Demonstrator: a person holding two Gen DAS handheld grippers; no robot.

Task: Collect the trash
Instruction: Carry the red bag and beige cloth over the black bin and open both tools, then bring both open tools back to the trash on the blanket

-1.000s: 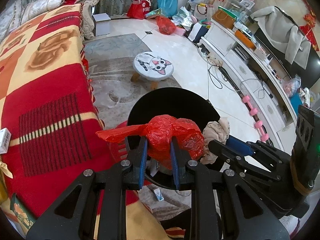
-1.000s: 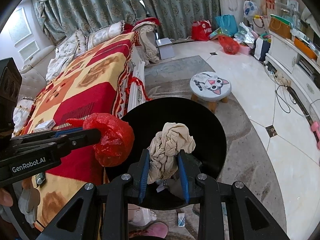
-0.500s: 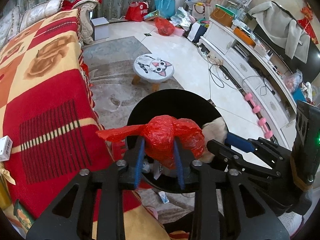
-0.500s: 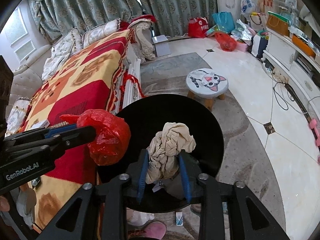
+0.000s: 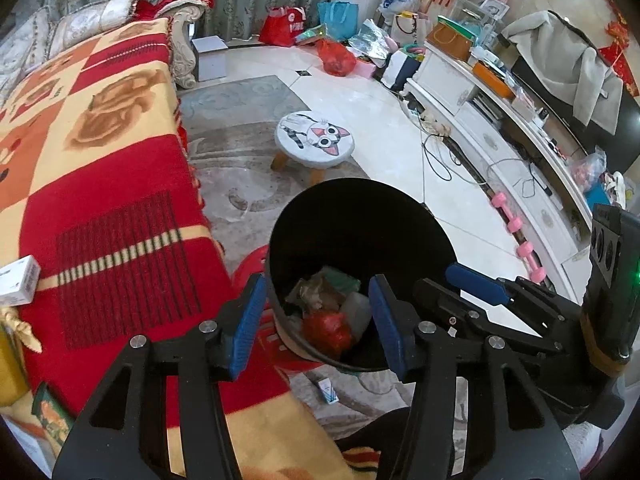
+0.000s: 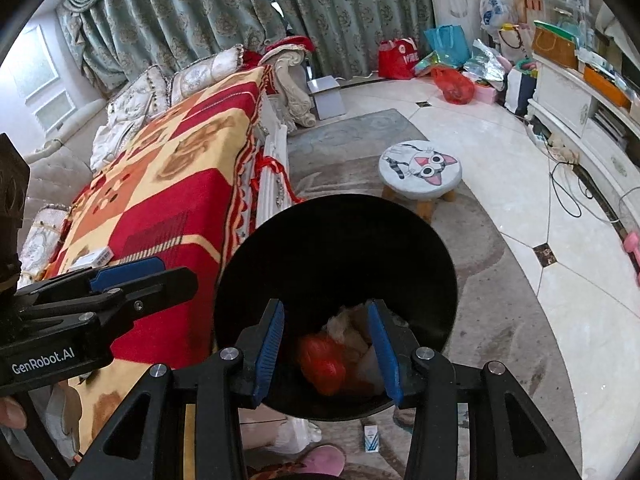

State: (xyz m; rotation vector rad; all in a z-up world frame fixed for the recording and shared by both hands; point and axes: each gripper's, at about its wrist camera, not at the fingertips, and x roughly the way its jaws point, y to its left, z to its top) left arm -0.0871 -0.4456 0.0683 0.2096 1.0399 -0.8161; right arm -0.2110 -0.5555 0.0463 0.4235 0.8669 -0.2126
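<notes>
The left tool [image 5: 318,322] is matte black, its two arms built as open triangular frames. Each finger carries a ribbed blue pad [image 5: 245,322] on its inner face. Round silver screws [image 5: 207,326] sit at the joints, two on each side. The right tool [image 6: 329,354] has the same black frame, blue pads [image 6: 269,354] and silver screw heads [image 6: 228,353]. Seen from the right wrist camera, the left tool's body bears white lettering, "GenRobot.AI" [image 6: 43,362]. From the left wrist camera, the right tool's boxy black body shows a small green light [image 5: 637,268]. A fingertip of bare skin [image 6: 11,414] shows at the left edge.
</notes>
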